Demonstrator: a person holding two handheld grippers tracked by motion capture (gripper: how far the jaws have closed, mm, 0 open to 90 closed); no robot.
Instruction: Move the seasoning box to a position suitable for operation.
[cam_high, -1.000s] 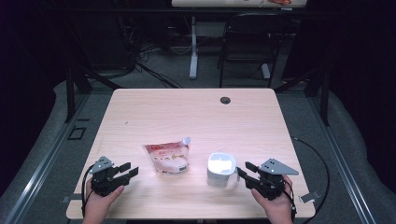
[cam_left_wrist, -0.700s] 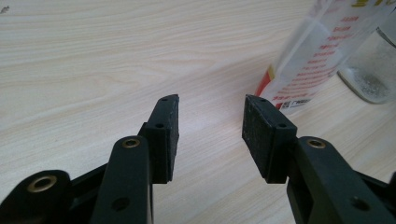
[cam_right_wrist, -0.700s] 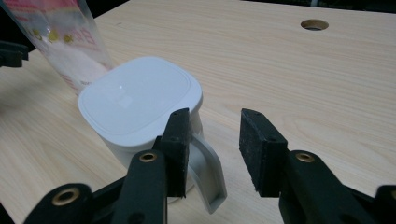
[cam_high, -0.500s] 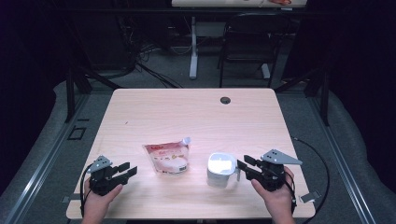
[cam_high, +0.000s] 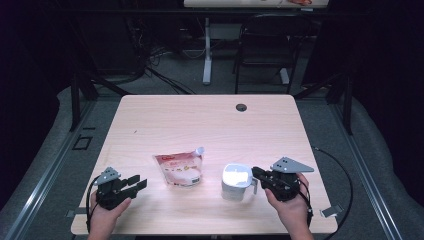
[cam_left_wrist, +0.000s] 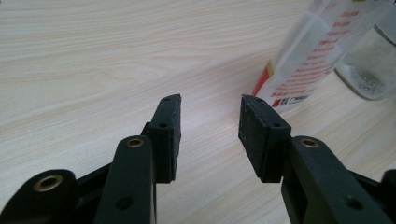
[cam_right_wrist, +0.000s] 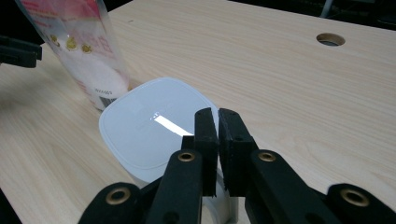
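White and square-lidded, the container (cam_high: 236, 181) stands near the front edge of the desk (cam_high: 210, 125), and the right gripper (cam_high: 260, 175) sits just at its right side; its fingers (cam_right_wrist: 206, 135) have just been closing and are now almost together, and whether they pinch something I cannot tell. A pink pouch (cam_high: 180, 168) lies to the left of the container. At the near left, the left gripper (cam_high: 137, 183) has been narrowing its fingers (cam_left_wrist: 168, 126), which stand apart on nothing.

On the table (cam_high: 200, 120), the pouch (cam_high: 180, 169) lies left of the lidded container (cam_high: 236, 181).
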